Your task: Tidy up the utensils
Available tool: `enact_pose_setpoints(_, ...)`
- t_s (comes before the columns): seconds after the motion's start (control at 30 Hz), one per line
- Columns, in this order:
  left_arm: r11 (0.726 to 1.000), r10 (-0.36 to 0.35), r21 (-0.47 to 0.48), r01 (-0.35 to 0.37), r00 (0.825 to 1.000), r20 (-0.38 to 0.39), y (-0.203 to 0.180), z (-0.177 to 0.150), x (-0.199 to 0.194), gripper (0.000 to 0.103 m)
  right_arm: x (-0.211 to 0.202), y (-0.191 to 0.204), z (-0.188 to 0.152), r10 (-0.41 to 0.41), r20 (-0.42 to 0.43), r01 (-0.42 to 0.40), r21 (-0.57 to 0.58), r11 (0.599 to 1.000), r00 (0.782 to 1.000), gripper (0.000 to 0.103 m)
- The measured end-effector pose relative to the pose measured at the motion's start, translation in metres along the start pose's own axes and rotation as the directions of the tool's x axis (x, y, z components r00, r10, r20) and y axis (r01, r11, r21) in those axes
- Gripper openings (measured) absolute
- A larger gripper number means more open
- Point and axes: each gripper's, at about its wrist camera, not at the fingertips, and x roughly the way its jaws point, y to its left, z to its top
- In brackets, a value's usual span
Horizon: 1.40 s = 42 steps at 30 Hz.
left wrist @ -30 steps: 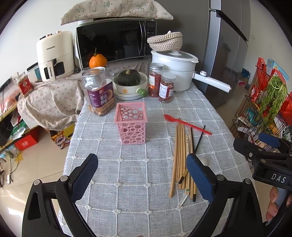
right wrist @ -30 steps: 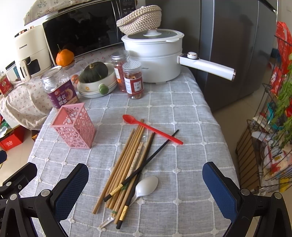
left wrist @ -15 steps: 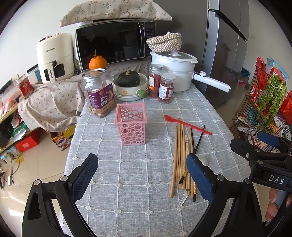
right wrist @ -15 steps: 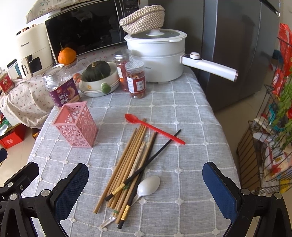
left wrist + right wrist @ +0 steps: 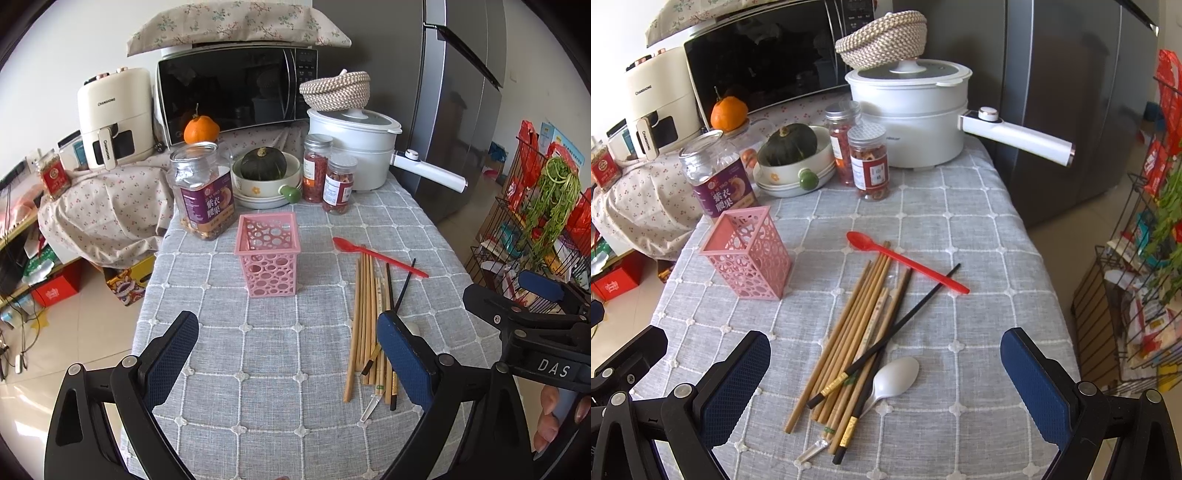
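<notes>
A pink perforated utensil holder (image 5: 267,254) (image 5: 750,253) stands empty on the grey checked tablecloth (image 5: 277,350). To its right lies a pile of several wooden chopsticks (image 5: 364,310) (image 5: 857,325), black chopsticks (image 5: 886,339), a red spoon (image 5: 376,253) (image 5: 905,260) and a white spoon (image 5: 894,378). My left gripper (image 5: 286,354) is open and empty, hovering before the holder. My right gripper (image 5: 884,384) is open and empty, hovering over the near end of the pile; its body also shows in the left wrist view (image 5: 532,332).
At the table's far end stand a nut jar (image 5: 203,192), a bowl with a green squash (image 5: 264,173), two spice jars (image 5: 327,179) and a white pot (image 5: 354,147) with a long handle. A microwave (image 5: 236,92) is behind. A wire rack (image 5: 535,221) stands right of the table.
Both grippers have drawn slightly closer to the table objects and stayed open. Nothing on the table has moved.
</notes>
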Motion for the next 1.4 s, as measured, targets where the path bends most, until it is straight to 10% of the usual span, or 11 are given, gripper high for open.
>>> enact_pose_setpoints(0.97,1.000,-0.005,-0.010,0.005,1.000,-0.011,-0.001,0.005,0.008,0.099,-0.001,-0.008,0.004,0.002,0.002,-0.002,0.017,1.000,1.000,0.102)
enact_pose_setpoints(1.4,0.993,-0.105,0.014,0.113,0.957,-0.271,-0.037,0.026,0.115,0.095,0.039,-0.055,0.016,0.036,-0.138,-0.021,0.114,0.993,0.990,0.102)
